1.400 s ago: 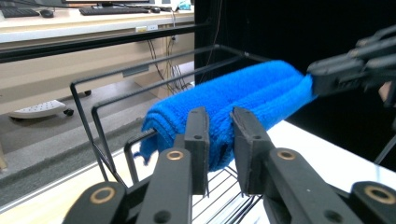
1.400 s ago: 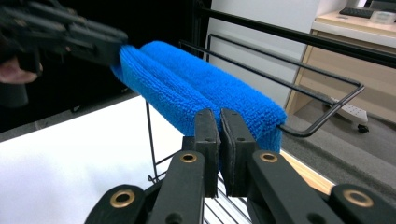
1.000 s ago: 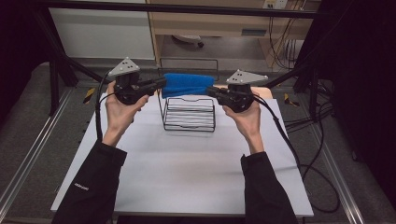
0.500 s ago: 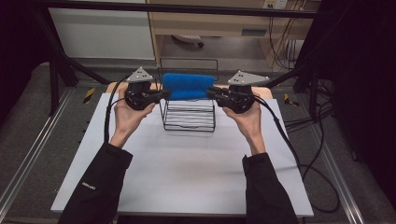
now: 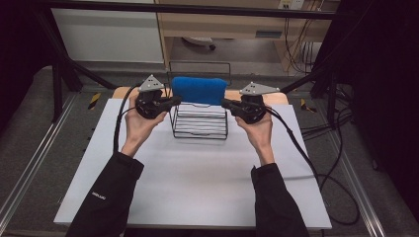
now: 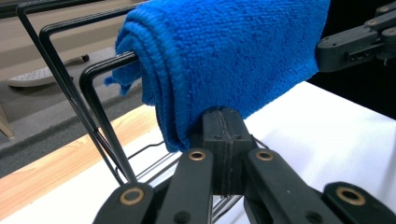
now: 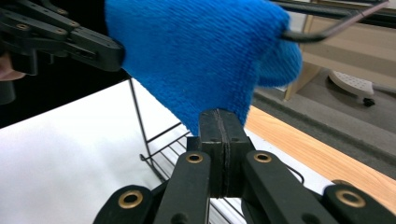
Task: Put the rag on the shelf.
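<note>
While my left gripper [image 5: 174, 100] sits clenched, nothing visibly pinched, beside the folded blue terry towel [image 5: 199, 90] draped over the black wire rack [image 5: 199, 122], my right gripper [image 5: 226, 103] is equally clenched. I'd open both before pinching each end's lower edge evenly.

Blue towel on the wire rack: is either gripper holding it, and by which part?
Both seem to. The left gripper pinches the folded blue terry towel at its lower left corner, the right gripper at its lower right corner, over the black wire rack.

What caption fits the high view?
Two shut black grippers, left and right, flank a blue fluffy towel draped over a black wire rack.
</note>
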The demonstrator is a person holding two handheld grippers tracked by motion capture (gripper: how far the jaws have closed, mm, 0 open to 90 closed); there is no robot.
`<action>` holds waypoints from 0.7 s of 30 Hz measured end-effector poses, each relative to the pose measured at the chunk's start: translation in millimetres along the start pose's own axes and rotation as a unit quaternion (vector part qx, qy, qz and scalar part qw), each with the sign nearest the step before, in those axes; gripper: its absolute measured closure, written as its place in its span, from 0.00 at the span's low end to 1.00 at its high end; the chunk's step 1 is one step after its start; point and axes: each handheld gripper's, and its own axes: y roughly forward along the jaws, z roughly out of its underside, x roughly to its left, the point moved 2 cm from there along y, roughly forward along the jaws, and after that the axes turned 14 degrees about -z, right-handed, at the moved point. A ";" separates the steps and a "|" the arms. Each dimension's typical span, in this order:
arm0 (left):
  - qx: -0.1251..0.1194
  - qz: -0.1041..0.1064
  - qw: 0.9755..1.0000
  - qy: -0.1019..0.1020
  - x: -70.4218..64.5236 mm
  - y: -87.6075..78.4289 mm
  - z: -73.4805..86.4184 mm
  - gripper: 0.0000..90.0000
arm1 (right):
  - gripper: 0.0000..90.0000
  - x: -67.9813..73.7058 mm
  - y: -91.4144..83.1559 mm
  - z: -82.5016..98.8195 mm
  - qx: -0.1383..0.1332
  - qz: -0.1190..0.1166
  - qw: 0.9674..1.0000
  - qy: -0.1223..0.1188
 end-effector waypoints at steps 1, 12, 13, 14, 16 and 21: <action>0.001 0.000 1.000 -0.001 0.4 0.6 0.5 1.00 | 1.00 -0.8 0.2 0.7 -0.003 0.001 1.000 -0.002; 0.012 -0.005 1.000 0.007 1.0 -21.7 6.3 0.77 | 0.71 9.6 -26.9 -3.6 -0.026 -0.002 1.000 0.002; 0.016 -0.008 1.000 0.008 1.5 -24.7 8.0 0.74 | 0.66 10.6 -30.5 -3.3 -0.029 0.000 1.000 0.005; 0.018 -0.006 1.000 0.007 2.0 -27.2 10.1 0.70 | 0.61 11.0 -33.8 -2.8 -0.033 0.001 0.999 0.006; 0.026 -0.001 1.000 0.004 3.2 -31.4 14.7 0.63 | 0.51 11.7 -39.2 -0.2 -0.033 -0.001 0.999 0.015; 0.039 -0.009 0.999 0.004 7.4 -39.6 30.3 0.48 | 0.30 11.5 -46.9 11.6 -0.022 0.003 0.999 0.028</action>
